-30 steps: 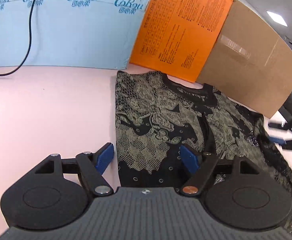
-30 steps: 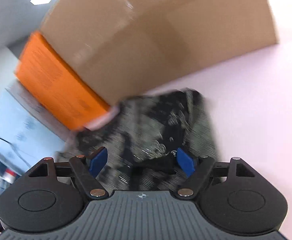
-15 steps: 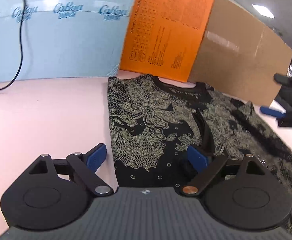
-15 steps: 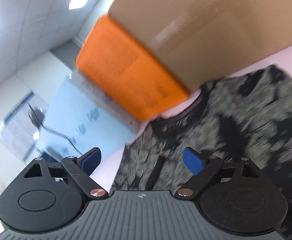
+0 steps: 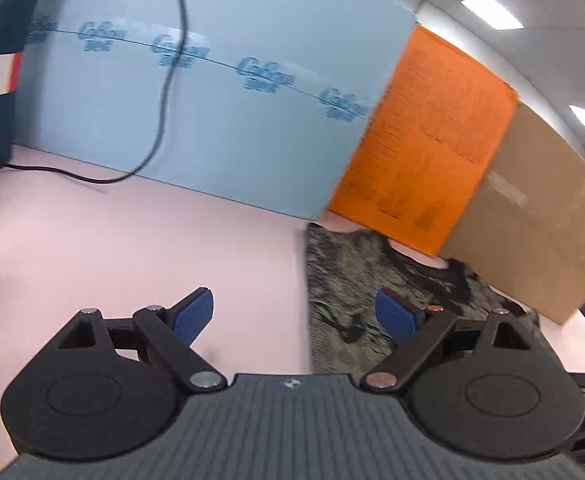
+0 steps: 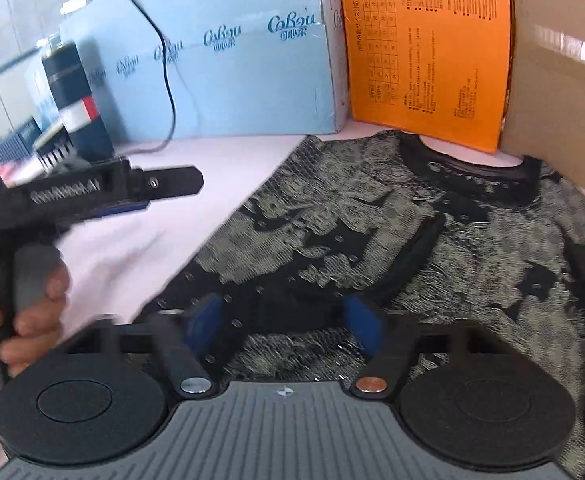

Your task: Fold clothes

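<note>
Left wrist view: the left claw (image 5: pixel 294 316) is spread wide with nothing between its pads, over the pink counter (image 5: pixel 132 248). The patterned shirt (image 5: pixel 344 280) lies flat to its right, collar toward the orange box (image 5: pixel 424 140).

Right wrist view: the right claw (image 6: pixel 284 320) has just been closing, its blurred pads still apart above the shirt (image 6: pixel 372 232). At left, a hand (image 6: pixel 32 300) holds the other claw.
</note>
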The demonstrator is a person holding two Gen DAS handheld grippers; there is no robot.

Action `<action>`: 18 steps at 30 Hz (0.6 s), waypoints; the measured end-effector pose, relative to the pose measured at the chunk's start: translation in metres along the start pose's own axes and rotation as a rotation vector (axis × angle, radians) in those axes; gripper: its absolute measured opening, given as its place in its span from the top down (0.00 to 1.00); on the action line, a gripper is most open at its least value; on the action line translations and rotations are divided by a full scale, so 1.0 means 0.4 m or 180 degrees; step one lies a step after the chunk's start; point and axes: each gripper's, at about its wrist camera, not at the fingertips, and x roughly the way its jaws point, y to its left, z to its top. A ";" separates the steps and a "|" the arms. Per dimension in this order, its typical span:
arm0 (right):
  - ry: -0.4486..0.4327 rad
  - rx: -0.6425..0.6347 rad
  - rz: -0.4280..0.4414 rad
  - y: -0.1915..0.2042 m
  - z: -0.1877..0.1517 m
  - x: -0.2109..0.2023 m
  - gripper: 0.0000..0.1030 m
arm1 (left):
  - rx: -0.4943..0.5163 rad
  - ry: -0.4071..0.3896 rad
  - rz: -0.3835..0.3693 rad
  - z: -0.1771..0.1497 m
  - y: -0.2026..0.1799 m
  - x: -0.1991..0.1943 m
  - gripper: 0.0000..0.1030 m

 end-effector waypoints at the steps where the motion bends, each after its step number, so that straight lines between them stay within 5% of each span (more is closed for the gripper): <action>1: 0.0033 -0.0015 -0.0116 0.002 -0.007 0.004 0.73 | 0.0042 0.0042 -0.0028 -0.002 -0.007 0.001 0.14; 7: 0.0101 0.0009 -0.0689 -0.071 -0.073 -0.117 0.73 | 0.0378 0.0190 0.0030 -0.017 -0.042 0.013 0.12; 11: -0.0103 0.0036 -0.0910 -0.148 -0.104 -0.250 0.71 | 0.0875 0.0232 -0.0228 -0.029 -0.088 -0.008 0.12; 14: -0.0143 0.0003 -0.0900 -0.212 -0.124 -0.302 0.70 | 0.1592 0.0217 -0.0445 -0.071 -0.151 -0.029 0.12; 18: -0.0074 -0.0071 -0.0806 -0.275 -0.155 -0.289 0.67 | 0.1959 0.0398 -0.0469 -0.109 -0.207 -0.010 0.12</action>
